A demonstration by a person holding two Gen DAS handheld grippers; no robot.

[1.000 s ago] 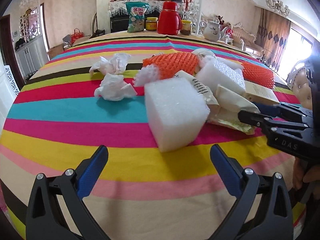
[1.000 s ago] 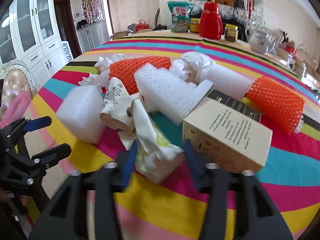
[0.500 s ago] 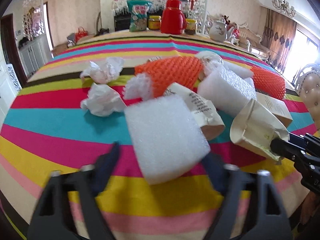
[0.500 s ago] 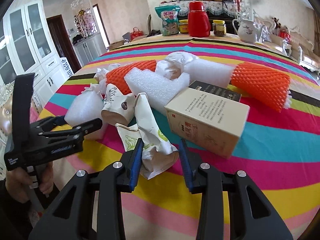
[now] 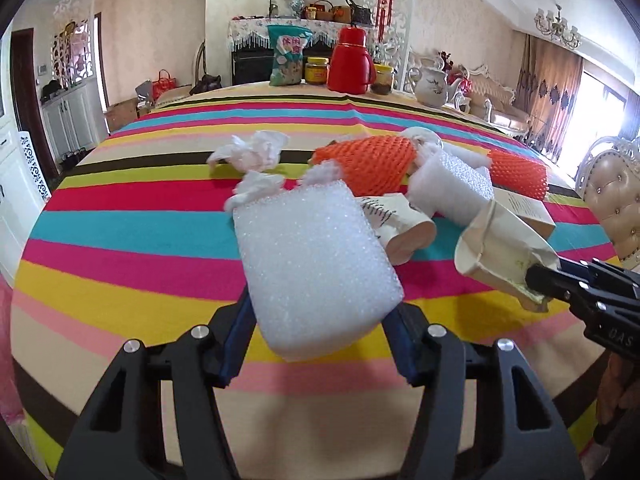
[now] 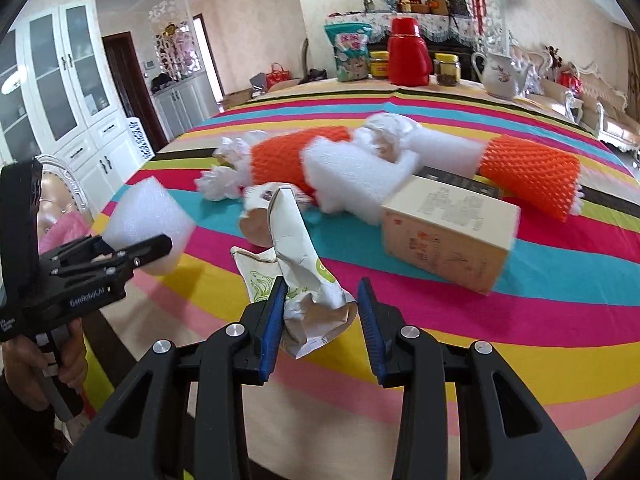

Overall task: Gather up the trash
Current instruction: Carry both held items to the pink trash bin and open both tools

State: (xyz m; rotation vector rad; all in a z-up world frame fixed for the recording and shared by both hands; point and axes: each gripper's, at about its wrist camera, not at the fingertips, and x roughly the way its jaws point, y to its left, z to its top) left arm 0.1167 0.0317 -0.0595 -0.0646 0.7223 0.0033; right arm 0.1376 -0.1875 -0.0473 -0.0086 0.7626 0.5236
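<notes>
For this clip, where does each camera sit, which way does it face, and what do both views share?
Left wrist: on the left gripper, facing across the striped table; its fingers clamp a white foam block; the right gripper shows.
Right wrist: on the right gripper, holding a crumpled paper bag; the left hand shows.
Shared: foam block, bag, red thermos.

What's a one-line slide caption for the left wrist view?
Left claw grips a white foam block above the striped tablecloth; right claw holds a crumpled paper bag.
</notes>
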